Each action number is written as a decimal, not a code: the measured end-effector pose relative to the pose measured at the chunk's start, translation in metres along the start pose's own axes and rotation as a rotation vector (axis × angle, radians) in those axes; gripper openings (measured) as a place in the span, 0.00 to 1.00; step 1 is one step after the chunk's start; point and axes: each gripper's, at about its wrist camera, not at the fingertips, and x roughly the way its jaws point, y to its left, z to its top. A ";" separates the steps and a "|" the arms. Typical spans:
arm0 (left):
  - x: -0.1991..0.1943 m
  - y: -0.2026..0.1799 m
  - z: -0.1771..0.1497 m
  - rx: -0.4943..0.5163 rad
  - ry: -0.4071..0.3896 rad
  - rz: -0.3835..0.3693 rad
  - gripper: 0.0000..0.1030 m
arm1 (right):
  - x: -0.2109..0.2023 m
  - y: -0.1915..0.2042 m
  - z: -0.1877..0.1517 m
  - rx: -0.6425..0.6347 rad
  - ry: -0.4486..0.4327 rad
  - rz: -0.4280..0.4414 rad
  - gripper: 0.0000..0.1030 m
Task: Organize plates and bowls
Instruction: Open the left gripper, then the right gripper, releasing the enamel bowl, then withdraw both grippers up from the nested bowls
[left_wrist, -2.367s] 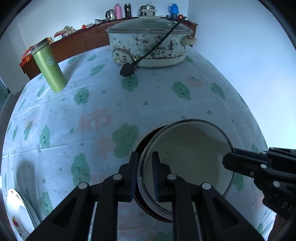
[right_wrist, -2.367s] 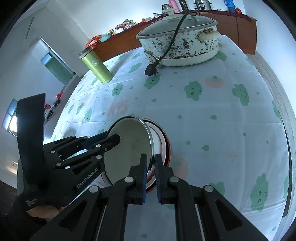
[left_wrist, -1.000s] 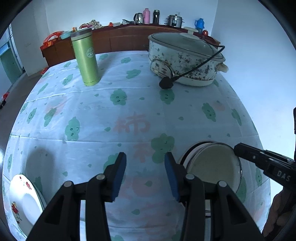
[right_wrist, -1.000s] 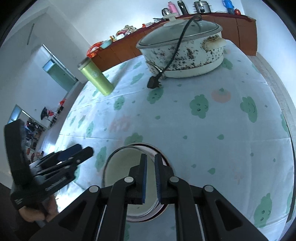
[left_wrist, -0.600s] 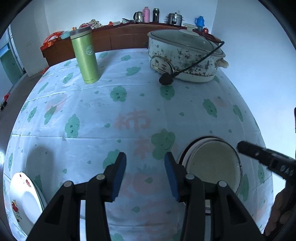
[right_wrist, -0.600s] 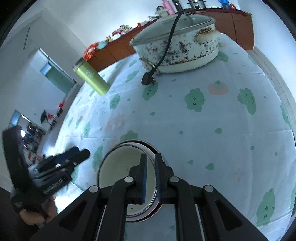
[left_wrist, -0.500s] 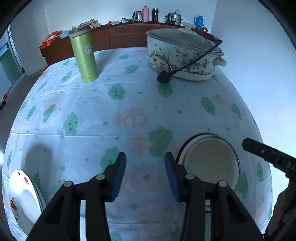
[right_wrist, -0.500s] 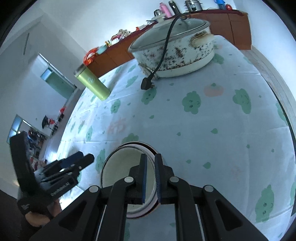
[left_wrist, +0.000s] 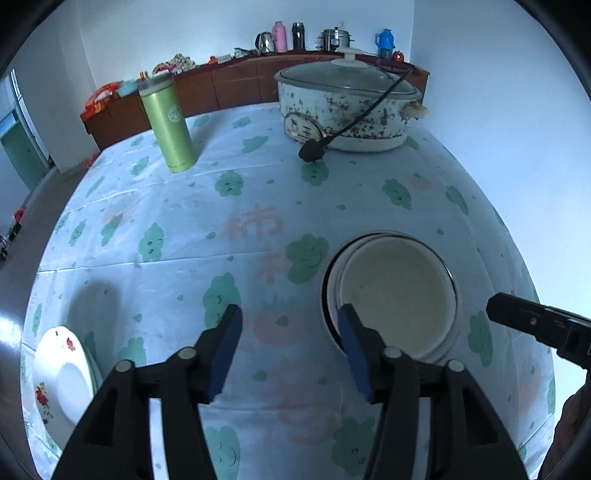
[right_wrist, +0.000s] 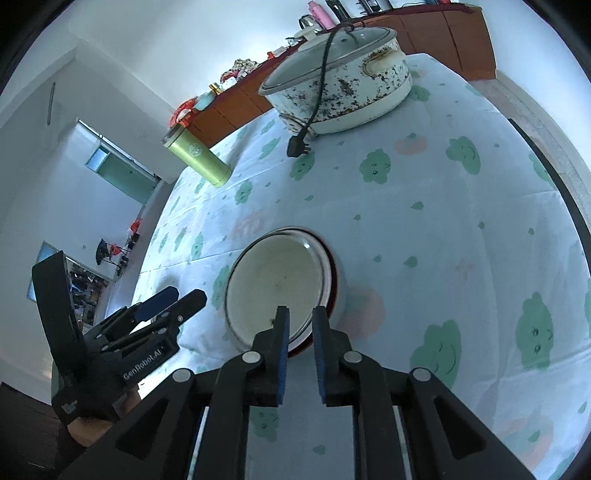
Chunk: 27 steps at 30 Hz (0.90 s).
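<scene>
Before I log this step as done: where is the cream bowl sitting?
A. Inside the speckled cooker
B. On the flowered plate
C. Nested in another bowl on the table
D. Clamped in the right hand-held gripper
C: the cream bowl rests inside a red-rimmed bowl on the tablecloth, with neither hand-held gripper touching it.

bowl (right_wrist: 275, 284): glossy enamel, metal rim | tablecloth (left_wrist: 258, 206): smooth printed plastic | tumbler (left_wrist: 168, 127): matt green | cabinet (left_wrist: 236, 86): wood
</scene>
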 end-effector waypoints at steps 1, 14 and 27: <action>-0.004 -0.001 -0.002 0.000 -0.005 0.005 0.62 | -0.003 0.003 -0.003 -0.002 -0.004 0.012 0.26; -0.038 0.005 -0.029 -0.021 -0.037 0.010 0.73 | -0.033 0.018 -0.039 -0.004 -0.038 0.040 0.69; -0.047 0.018 -0.057 -0.047 -0.004 0.012 0.81 | -0.052 0.017 -0.066 0.021 -0.043 0.030 0.69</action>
